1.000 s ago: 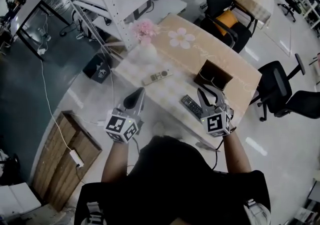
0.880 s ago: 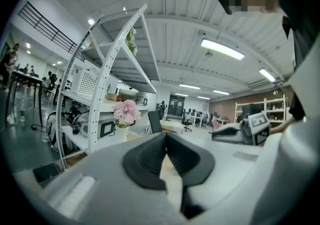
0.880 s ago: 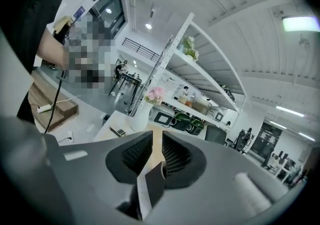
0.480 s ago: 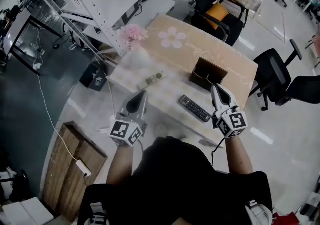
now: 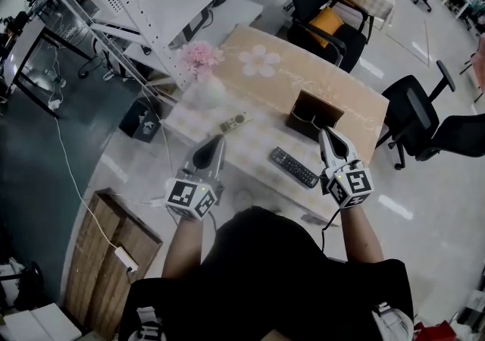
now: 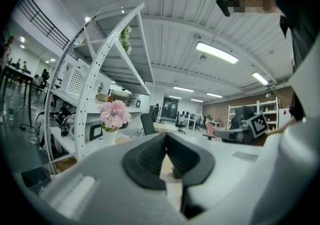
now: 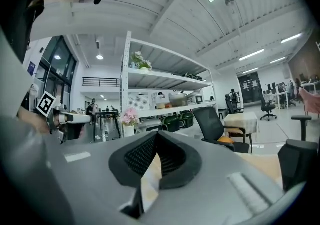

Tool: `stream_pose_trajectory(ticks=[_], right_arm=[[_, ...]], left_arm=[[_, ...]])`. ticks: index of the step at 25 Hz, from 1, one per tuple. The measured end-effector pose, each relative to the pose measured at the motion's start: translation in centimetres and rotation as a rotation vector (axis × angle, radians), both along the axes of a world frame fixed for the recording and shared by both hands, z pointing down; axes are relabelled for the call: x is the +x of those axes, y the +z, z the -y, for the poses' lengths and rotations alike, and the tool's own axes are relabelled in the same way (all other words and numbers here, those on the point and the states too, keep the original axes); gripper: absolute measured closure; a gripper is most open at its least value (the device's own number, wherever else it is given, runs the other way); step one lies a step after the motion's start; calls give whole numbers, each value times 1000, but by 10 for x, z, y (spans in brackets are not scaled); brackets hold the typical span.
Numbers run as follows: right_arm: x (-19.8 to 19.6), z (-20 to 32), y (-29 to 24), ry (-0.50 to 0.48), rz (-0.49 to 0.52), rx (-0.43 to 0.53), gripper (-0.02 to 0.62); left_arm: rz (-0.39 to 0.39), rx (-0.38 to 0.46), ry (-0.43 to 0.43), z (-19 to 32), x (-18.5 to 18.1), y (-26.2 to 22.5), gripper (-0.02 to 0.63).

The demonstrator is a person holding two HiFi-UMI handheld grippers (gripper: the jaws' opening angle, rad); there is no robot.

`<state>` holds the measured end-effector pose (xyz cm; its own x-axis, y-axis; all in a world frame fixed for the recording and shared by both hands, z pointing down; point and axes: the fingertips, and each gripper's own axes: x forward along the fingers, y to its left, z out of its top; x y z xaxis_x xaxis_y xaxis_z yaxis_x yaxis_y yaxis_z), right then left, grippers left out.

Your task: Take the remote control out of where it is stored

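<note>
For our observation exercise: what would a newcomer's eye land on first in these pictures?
The black remote control lying on the beige table, near a brown box. A paler remote lies to its left, pink flowers stand at the far left corner, and the left gripper and right gripper hover shut at the near edge.

The person wears a black top (image 5: 265, 271) with short sleeves. The left gripper (image 5: 217, 141) and the right gripper (image 5: 325, 133) are grey and pointed. Each has a white cube (image 5: 188, 197) with black square marks, and black ribbed pads (image 6: 147, 159).
</note>
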<state>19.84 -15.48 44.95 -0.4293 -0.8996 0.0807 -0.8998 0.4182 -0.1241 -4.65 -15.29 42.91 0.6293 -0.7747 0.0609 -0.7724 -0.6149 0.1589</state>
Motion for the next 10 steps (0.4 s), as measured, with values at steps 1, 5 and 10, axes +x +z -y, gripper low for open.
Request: stream_pose_trajectory(ticks=[1,5,10], right_arm=[[-1,1,0,-2,-2,1,591],[-4,2,0,-8,-11,2,591],[-13,3,1,-31,-23,-10,591]], left_arm=[[1,1,3,0,1,-1,604],[21,9,19,2,4,-2,604],[42,7,36,2,5,0,604]])
